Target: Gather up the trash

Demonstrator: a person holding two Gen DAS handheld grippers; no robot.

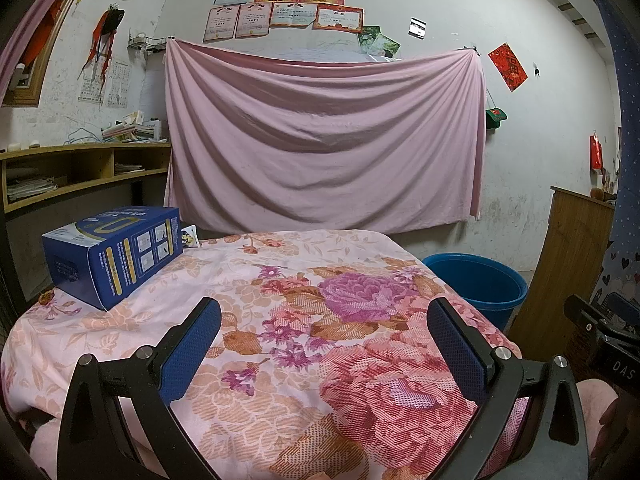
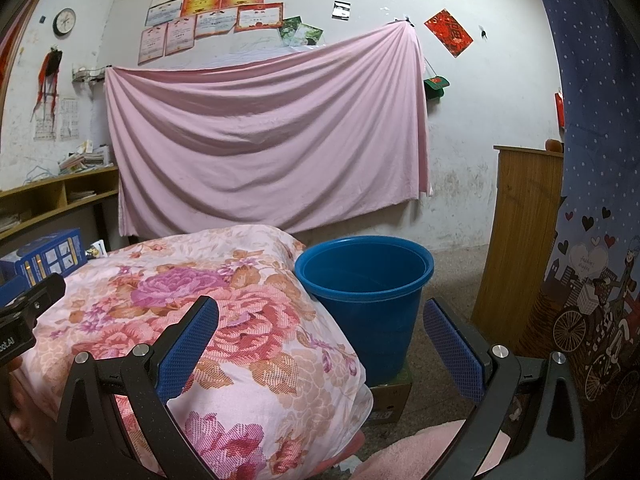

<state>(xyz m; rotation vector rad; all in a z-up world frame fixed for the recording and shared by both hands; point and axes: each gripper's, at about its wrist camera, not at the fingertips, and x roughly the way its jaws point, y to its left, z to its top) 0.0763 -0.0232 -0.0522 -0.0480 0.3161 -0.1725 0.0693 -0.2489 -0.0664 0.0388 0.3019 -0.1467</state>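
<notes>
On the flowered cloth (image 1: 304, 320) covering the raised surface, the only loose item seen is a blue box (image 1: 114, 252), lying at about ten o'clock from the left gripper (image 1: 324, 344) and well apart from it. The left gripper is spread wide with nothing between its blue pads (image 1: 192, 352); the right gripper (image 2: 320, 344) is likewise spread and empty, hanging over the cloth's right edge. The blue bucket (image 2: 364, 292), the likely receptacle, stands on the floor just beside that edge, at about one o'clock from the right gripper, resting on a flat cardboard piece (image 2: 390, 394). A small card-like item (image 1: 190, 236) shows behind the box; its nature cannot be told. Risks noted: the box is broad, and a grip across its wide face may exceed the jaw span, so it could slip or be pushed off the far left edge. The cloth is soft and loose; a low approach could snag or drag it, shifting the box. The bucket's footing on cardboard looks uncertain, and a knock from a dropped box could tip it.
</notes>
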